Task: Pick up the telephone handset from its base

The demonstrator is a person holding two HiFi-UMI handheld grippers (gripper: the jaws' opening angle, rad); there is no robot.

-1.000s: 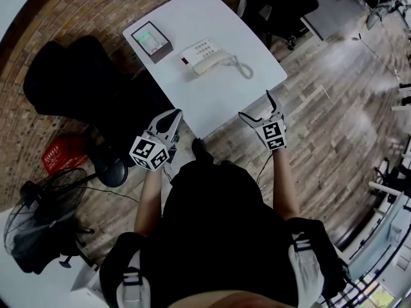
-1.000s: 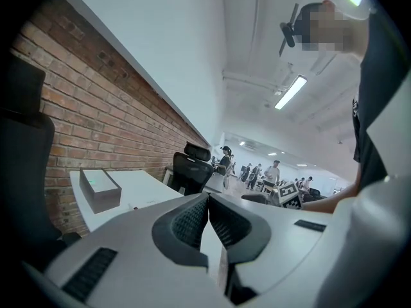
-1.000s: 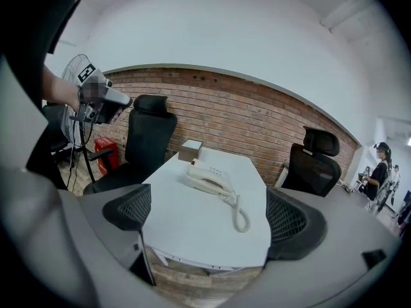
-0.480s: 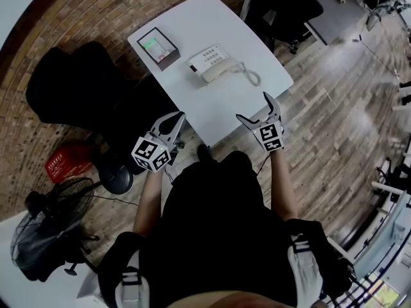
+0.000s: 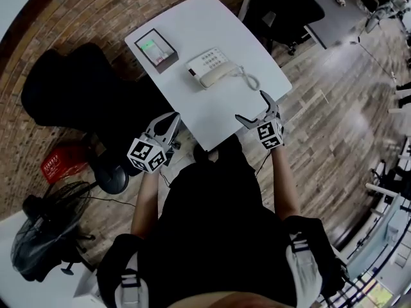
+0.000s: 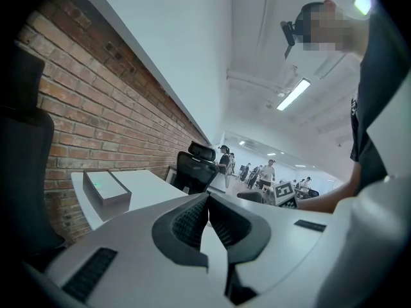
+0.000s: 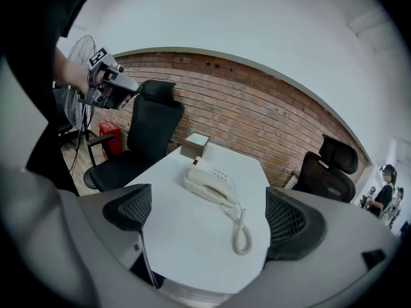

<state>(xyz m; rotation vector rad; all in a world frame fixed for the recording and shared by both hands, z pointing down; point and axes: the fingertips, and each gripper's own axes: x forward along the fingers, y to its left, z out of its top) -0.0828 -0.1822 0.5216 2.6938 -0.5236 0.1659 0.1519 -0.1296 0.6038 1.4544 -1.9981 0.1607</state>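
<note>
A cream telephone (image 5: pixel 210 68) sits on the white table (image 5: pixel 212 108), its handset (image 5: pixel 219 74) lying on the base and a coiled cord (image 5: pixel 248 79) trailing right. In the right gripper view the telephone (image 7: pixel 209 183) lies ahead, well beyond the jaws. My right gripper (image 5: pixel 252 108) is open and empty over the table's near edge. My left gripper (image 5: pixel 170 124) is shut and empty, off the table's near left corner and away from the phone. The left gripper view shows its jaws pressed together (image 6: pixel 207 204), with the phone hidden from it.
A grey box (image 5: pixel 156 48) with a green light stands at the table's far left. A black office chair (image 5: pixel 77 88) is left of the table and another (image 5: pixel 282 5) beyond it. A red crate (image 5: pixel 58 162) and a floor fan (image 5: pixel 45 230) stand on the wooden floor at left.
Both grippers have drawn a little nearer the table's near edge, the right one now over it. The left stays shut, the right stays open. The handset has not moved.
</note>
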